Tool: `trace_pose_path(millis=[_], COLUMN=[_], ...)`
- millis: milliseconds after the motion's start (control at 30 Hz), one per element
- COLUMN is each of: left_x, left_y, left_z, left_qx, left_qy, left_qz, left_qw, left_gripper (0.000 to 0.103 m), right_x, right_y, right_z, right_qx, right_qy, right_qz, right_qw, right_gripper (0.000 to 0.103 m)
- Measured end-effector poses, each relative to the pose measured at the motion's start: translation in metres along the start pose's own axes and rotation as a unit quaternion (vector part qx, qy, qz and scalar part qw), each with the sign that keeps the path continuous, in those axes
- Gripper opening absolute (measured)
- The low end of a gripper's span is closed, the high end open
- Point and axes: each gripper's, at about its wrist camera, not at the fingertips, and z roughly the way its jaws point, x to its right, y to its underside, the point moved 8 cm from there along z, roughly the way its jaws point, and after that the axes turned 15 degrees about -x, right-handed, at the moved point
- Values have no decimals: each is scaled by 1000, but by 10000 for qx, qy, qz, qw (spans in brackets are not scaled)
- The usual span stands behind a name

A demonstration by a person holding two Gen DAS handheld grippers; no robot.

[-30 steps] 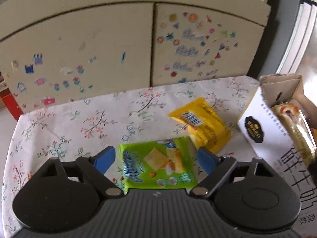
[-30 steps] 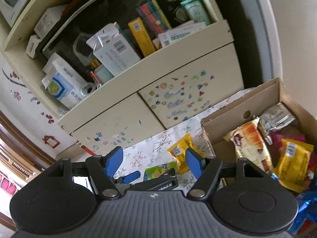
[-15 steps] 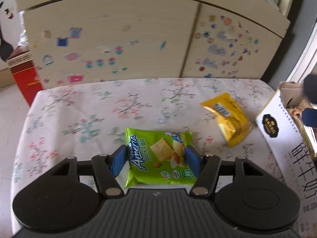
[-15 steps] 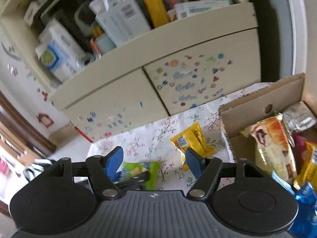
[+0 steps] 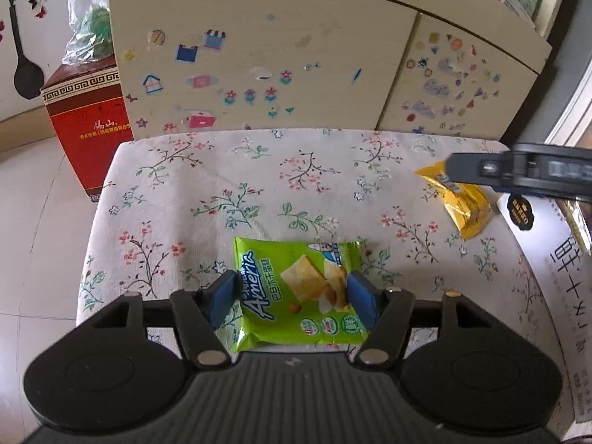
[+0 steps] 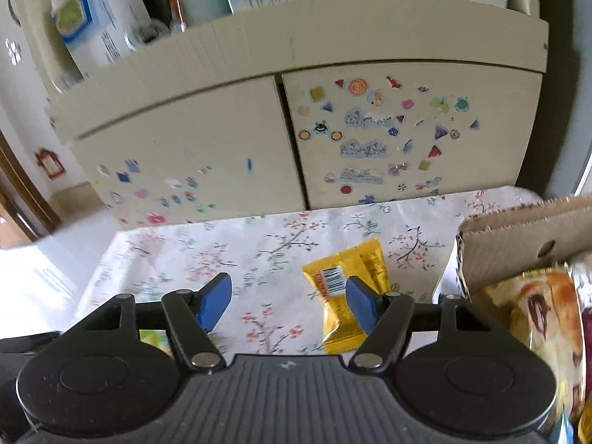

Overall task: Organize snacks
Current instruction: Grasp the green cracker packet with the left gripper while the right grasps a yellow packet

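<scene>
A green snack bag (image 5: 296, 292) lies on the floral tablecloth (image 5: 259, 192). My left gripper (image 5: 290, 294) is around it, with its blue pads touching both side edges. A yellow snack pack (image 5: 462, 205) lies at the right, near the white cardboard box (image 5: 555, 266). My right gripper (image 6: 286, 299) is open and empty above the cloth, with the yellow pack (image 6: 347, 292) just behind its right finger. The right gripper also shows in the left wrist view (image 5: 518, 172), over the yellow pack. The box's cardboard flap (image 6: 518, 236) and a snack inside (image 6: 547, 318) sit at the right.
A cream cabinet with stickers (image 5: 259, 70) stands behind the table. A red box (image 5: 92, 111) stands on the floor at the left. Shelves above the cabinet hold several boxes (image 6: 111, 11).
My left gripper has narrowed from wide open to touching the green bag's sides. My right gripper has come down and forward towards the yellow pack.
</scene>
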Motion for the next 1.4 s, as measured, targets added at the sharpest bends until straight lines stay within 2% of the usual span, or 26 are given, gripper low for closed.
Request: trace_pose_path(millis=[233, 333, 367, 400, 467, 600, 767, 933, 1100, 1233, 1400], left_x=[5, 7, 8, 9, 11, 17, 18, 18, 19, 18, 18], left_y=[3, 3, 3, 4, 4, 4, 4, 3, 3, 3, 3], left_z=[2, 3, 4, 5, 7, 12, 15, 15, 15, 14, 14], left_qx=[25, 15, 17, 14, 10, -68, -114, -112, -67, -54, -48], left_qy=[-73, -85, -115, -160, -216, -318, -348, -351, -367, -362, -359], left_qz=[162, 232, 278, 325, 402, 556, 580, 577, 573, 586, 591], left_qw=[9998, 9997, 9995, 9993, 9990, 9979, 9976, 9977, 9977, 9976, 9976], left_gripper=[73, 79, 82, 86, 90, 100, 102, 102, 103, 103, 103], right_x=[8, 9, 9, 7, 1, -12, 3, 10, 17, 19, 18], right_y=[-1, -2, -2, -1, 1, 6, 3, 0, -8, -13, -7], right_z=[31, 35, 36, 35, 33, 30, 27, 24, 12, 12, 34], right_qx=[-127, -86, -98, -123, -198, -332, -191, -18, 217, 358, 63], right_qy=[441, 496, 478, 399, 148, -378, -353, -282, -659, -338, 311], right_qz=[-55, -119, -147, -185, -270, -499, -90, 10, 171, 156, -85], right_qw=[9989, 9987, 9987, 9990, 9993, 9975, 9992, 9996, 9974, 9987, 9995], right_gripper=[74, 73, 69, 63, 60, 58, 63, 68, 68, 70, 71])
